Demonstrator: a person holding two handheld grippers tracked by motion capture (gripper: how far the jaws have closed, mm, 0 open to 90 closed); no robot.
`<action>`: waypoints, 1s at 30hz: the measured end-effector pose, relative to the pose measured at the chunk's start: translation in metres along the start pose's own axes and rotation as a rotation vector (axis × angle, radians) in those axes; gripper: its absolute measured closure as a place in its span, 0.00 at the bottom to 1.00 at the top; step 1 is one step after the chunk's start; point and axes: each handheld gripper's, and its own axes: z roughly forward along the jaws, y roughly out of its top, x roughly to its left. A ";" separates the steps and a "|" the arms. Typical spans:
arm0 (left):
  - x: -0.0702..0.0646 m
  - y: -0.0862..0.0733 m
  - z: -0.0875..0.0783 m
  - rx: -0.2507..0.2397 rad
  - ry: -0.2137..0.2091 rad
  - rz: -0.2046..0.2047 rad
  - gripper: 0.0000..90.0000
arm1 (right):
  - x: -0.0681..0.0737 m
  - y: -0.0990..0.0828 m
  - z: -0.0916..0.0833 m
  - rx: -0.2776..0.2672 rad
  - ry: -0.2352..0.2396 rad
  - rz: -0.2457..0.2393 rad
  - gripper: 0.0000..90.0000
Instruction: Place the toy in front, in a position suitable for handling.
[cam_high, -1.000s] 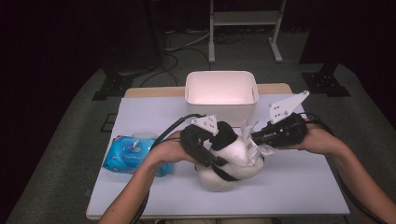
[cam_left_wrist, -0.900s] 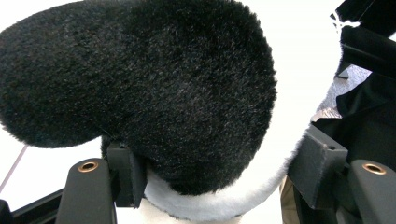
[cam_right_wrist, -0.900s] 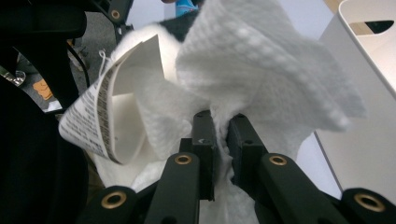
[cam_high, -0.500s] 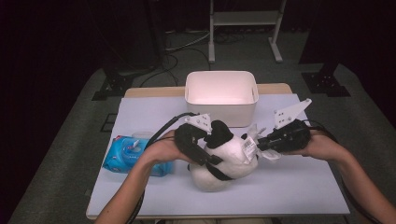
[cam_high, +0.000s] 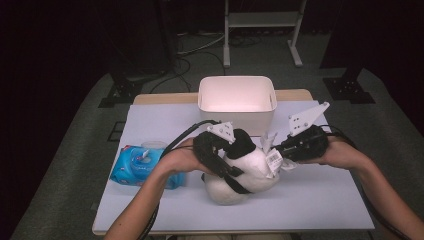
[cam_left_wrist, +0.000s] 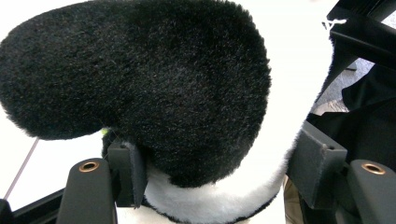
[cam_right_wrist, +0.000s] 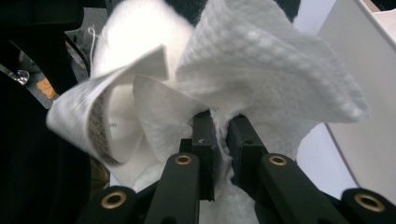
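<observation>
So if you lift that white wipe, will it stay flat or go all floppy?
Probably floppy: the white wipe already crumples and folds where the right tool pinches it. Likely very light too, since its thin edges stand up unsupported beside the plush toy.

Black tongs (cam_right_wrist: 221, 135), brass-ringed screw holes, grey three-cornered plates, black cables, bare forearms

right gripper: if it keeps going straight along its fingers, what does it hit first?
Likely the plush toy: the right gripper, shut on a white wipe, points straight at its white side, with the wipe bunched between. Depth is unclear.
</observation>
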 end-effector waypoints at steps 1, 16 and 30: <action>0.000 0.000 0.000 -0.001 0.000 0.000 0.35 | 0.000 0.001 -0.001 0.001 0.000 -0.001 0.91; 0.000 0.001 0.001 0.008 0.010 -0.002 0.36 | 0.003 0.006 -0.006 -0.066 0.036 0.006 0.91; -0.001 0.011 0.008 0.046 0.033 0.009 0.36 | 0.008 0.012 -0.011 -0.070 0.038 -0.024 0.91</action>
